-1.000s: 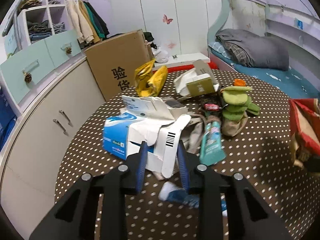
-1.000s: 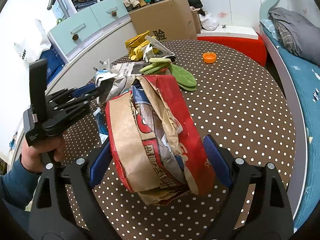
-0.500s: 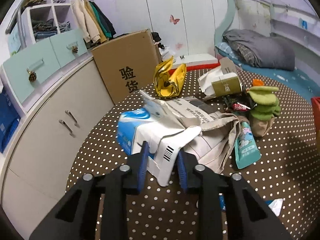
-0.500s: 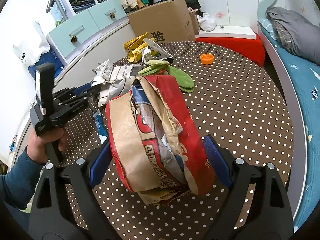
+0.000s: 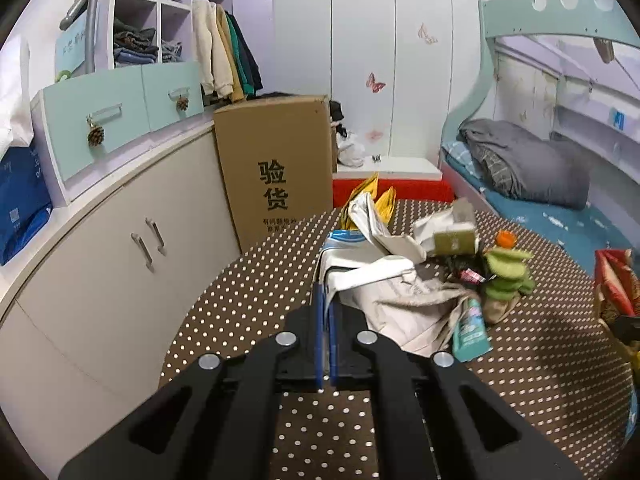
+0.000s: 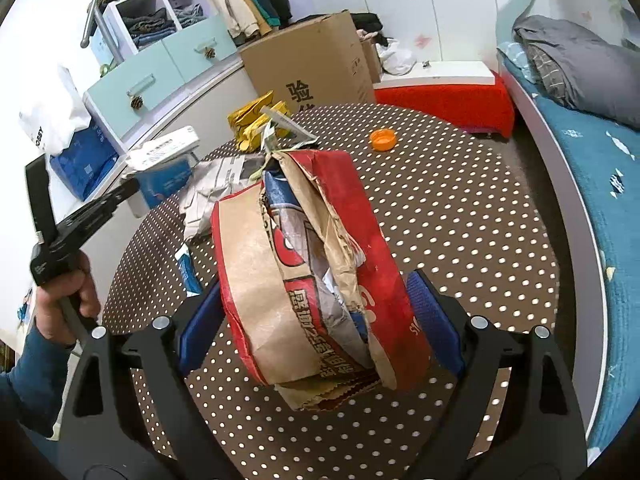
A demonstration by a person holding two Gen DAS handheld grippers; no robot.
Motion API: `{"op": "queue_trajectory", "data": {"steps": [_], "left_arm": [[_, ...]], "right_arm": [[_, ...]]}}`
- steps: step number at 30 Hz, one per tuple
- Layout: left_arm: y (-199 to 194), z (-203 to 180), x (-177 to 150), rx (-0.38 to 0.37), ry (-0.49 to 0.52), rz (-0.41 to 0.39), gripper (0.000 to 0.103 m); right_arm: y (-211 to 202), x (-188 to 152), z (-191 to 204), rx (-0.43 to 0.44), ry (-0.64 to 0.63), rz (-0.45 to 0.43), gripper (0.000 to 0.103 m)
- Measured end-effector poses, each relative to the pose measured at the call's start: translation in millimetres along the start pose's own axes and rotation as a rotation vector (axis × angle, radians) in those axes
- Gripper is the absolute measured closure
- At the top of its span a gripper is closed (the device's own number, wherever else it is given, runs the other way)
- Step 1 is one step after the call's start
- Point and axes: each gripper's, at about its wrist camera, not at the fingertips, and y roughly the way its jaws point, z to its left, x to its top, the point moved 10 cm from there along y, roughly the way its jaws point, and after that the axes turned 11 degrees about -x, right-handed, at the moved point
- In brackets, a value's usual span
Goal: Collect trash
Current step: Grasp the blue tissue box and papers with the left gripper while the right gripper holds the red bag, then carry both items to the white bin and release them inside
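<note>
My left gripper (image 5: 326, 300) is shut on the white torn flap of a blue and white carton (image 5: 344, 240). In the right wrist view the carton (image 6: 164, 184) hangs off the table from that gripper (image 6: 132, 190), which a hand holds. My right gripper (image 6: 316, 312) stands wide, its blue pads pressing both sides of a crumpled red and brown paper bag (image 6: 304, 264) stuffed with trash, held above the table. Crumpled newspaper (image 5: 400, 300), a teal tube (image 5: 470, 328), green mitts (image 5: 506, 272), a yellow wrapper (image 5: 380, 200) and an orange cap (image 6: 383, 139) lie on the table.
The round table (image 5: 248, 300) has a brown white-dotted cloth. A tall cardboard box (image 5: 276, 168) stands behind it, white cabinets (image 5: 120, 248) run along the left, and a bed (image 6: 580, 152) lies to the right. A small olive box (image 5: 454, 240) sits among the litter.
The left jaws have closed onto the carton's flap, and the carton has risen off the table and tipped. The paper bag stays between the right jaws.
</note>
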Motion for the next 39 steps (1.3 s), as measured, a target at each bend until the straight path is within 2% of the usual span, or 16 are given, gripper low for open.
{"op": "queue_trajectory", "data": {"steps": [3, 8, 12, 18, 20, 26, 31, 35, 37, 39], "left_arm": [[-8.9, -9.8, 14.7, -0.028, -0.002, -0.024, 0.101], [-19.7, -48.0, 43.5, -0.108, 0.015, -0.067, 0.101], [-21.0, -89.1, 62.9, -0.199, 0.035, -0.084, 0.101], [-10.1, -166.5, 79.1, -0.36, 0.057, -0.071, 0.101], [-4.9, -195.2, 79.3, -0.412, 0.07, -0.054, 0.101], [22.0, -272.4, 66.3, -0.522, 0.118, 0.028, 0.101], [51.8, -320.5, 46.9, -0.581, 0.161, 0.123, 0.101], [83.5, -358.9, 26.3, -0.611, 0.19, 0.224, 0.101], [97.6, -375.3, 15.3, -0.626, 0.199, 0.278, 0.101], [109.9, -390.6, 4.5, -0.64, 0.212, 0.326, 0.101]], "right_arm": [[-6.2, 5.5, -10.2, -0.019, 0.014, -0.02, 0.017], [-21.8, 19.0, -39.5, -0.068, 0.05, -0.065, 0.017], [-41.7, 31.4, -80.8, -0.127, 0.111, -0.112, 0.017], [-58.4, 35.0, -168.2, -0.223, 0.264, -0.147, 0.017], [-50.5, 25.4, -205.6, -0.277, 0.332, -0.115, 0.017], [-1.1, -22.7, -282.1, -0.327, 0.52, 0.006, 0.017], [48.2, -60.2, -321.4, -0.32, 0.624, 0.104, 0.016], [87.6, -91.9, -347.8, -0.305, 0.713, 0.174, 0.011], [101.3, -106.9, -359.9, -0.294, 0.759, 0.206, 0.007], [106.0, -119.5, -368.5, -0.296, 0.812, 0.22, 0.007]]}}
